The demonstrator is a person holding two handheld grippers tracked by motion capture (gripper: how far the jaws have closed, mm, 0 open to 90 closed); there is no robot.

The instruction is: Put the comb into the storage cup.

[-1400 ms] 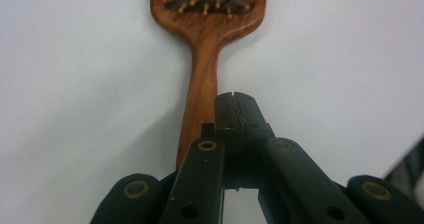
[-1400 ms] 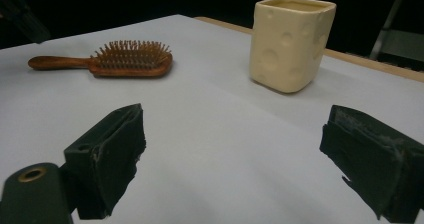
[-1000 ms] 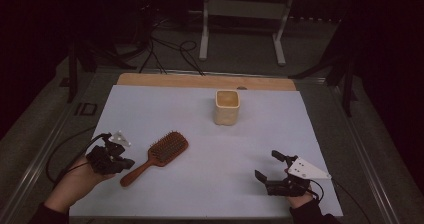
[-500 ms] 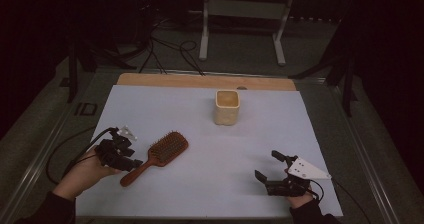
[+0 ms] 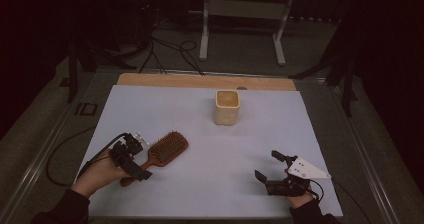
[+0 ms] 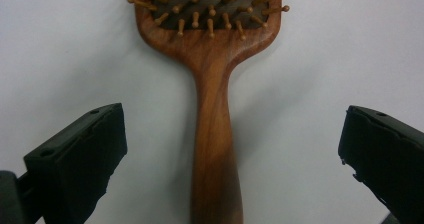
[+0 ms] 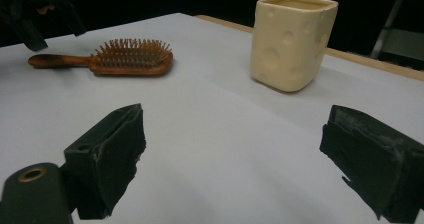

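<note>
The wooden hairbrush (image 5: 161,151) lies bristles-up on the white sheet (image 5: 200,194), toward its left edge and nearer the front than the back, with the handle slanting toward the front-left corner; that puts the handle on the side where the left gripper (image 5: 131,160) comes in, so it looks like the part meant to be grasped. The left gripper has its jaws spread wide and holds nothing: in the left gripper view the handle (image 6: 214,149) runs up the middle of the gap, apart from both jaws, which suggests a lined-up approach with the closing not yet begun. The right gripper (image 5: 269,168) sits near the front-right corner, also wide open and empty, seemingly just parked. The high view gives the layout but not the clearance at the handle; the right gripper view shows from the side the brush lying flat and dimples on the cream cup (image 7: 291,41), which stands toward the back edge
</note>
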